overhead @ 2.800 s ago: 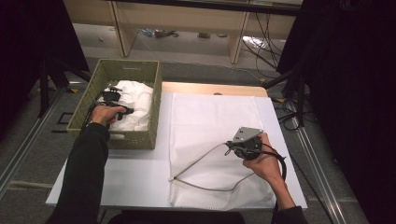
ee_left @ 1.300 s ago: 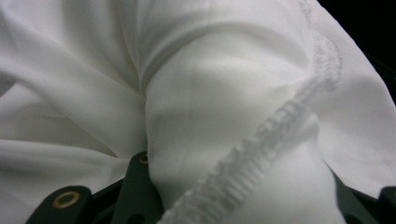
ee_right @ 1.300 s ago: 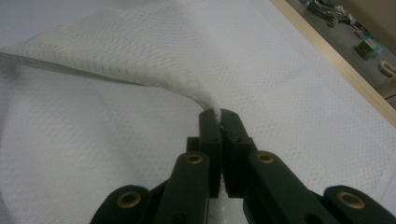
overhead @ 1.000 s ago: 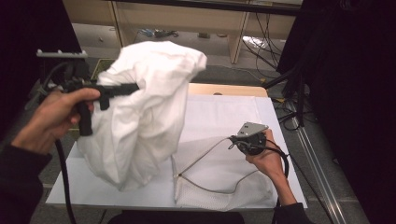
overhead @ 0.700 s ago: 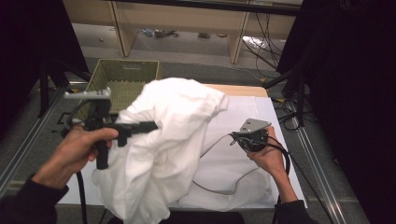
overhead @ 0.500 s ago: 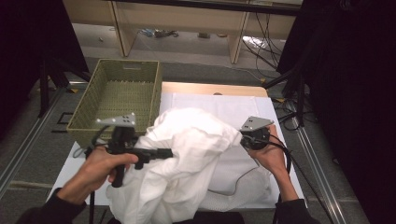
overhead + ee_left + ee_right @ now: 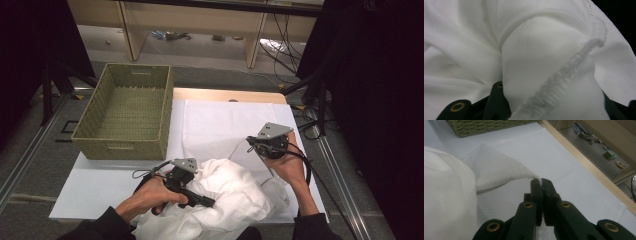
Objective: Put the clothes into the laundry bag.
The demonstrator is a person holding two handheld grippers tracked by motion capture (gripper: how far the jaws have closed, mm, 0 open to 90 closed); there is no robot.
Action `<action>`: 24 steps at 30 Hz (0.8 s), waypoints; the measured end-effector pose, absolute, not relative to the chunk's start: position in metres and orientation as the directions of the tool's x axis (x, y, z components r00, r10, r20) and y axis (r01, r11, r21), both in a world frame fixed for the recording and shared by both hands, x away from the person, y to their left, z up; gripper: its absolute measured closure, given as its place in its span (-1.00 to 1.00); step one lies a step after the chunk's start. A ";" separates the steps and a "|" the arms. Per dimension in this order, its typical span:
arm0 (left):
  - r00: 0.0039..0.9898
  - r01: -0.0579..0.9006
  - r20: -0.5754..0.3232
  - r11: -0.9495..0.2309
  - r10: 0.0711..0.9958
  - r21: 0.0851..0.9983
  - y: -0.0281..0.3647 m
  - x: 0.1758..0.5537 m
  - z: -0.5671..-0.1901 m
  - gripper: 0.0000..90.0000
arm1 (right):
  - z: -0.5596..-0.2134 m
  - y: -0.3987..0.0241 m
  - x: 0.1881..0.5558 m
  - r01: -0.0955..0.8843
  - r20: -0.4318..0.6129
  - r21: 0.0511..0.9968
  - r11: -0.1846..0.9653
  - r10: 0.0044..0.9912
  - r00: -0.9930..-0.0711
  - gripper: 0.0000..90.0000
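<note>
Step in hand: laying white garment (image 7: 220, 200) on worktop (image 7: 100, 185), near edge, beside emptied basket (image 7: 125, 112). Left claw (image 7: 207, 202) clamped on bunched garment (hem fold between jaws). Right claw (image 7: 541, 182) shut, pinching corner of thin cloth (image 7: 499, 175). Next, likely: release bundle, spread flat.

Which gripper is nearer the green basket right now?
Left. The left gripper sits just below the green basket, clamped on bunched white cloth; the right gripper is farther off, across the table.
</note>
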State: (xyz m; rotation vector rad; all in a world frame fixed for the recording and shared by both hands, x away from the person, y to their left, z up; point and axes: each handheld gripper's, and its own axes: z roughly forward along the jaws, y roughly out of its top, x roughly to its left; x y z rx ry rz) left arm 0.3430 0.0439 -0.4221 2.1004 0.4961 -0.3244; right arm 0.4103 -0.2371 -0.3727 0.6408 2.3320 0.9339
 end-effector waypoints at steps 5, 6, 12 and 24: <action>0.834 0.534 -0.356 -0.452 0.422 0.715 0.057 0.359 -0.414 0.35 | -0.366 -0.234 0.403 0.203 -0.314 0.732 0.651 0.586 -0.747 0.99; 0.820 0.540 -0.335 -0.437 0.463 0.719 0.062 0.362 -0.411 0.35 | -0.365 -0.233 0.401 0.198 -0.315 0.732 0.652 0.581 -0.750 0.99; 0.792 0.519 -0.226 -0.430 0.567 0.739 0.061 0.369 -0.399 0.24 | -0.359 -0.221 0.395 0.185 -0.321 0.720 0.669 0.557 -0.766 0.99; 0.874 0.440 -0.217 -0.518 0.435 0.734 0.000 0.384 -0.429 0.30 | -0.361 -0.213 0.390 0.169 -0.328 0.718 0.675 0.542 -0.774 0.99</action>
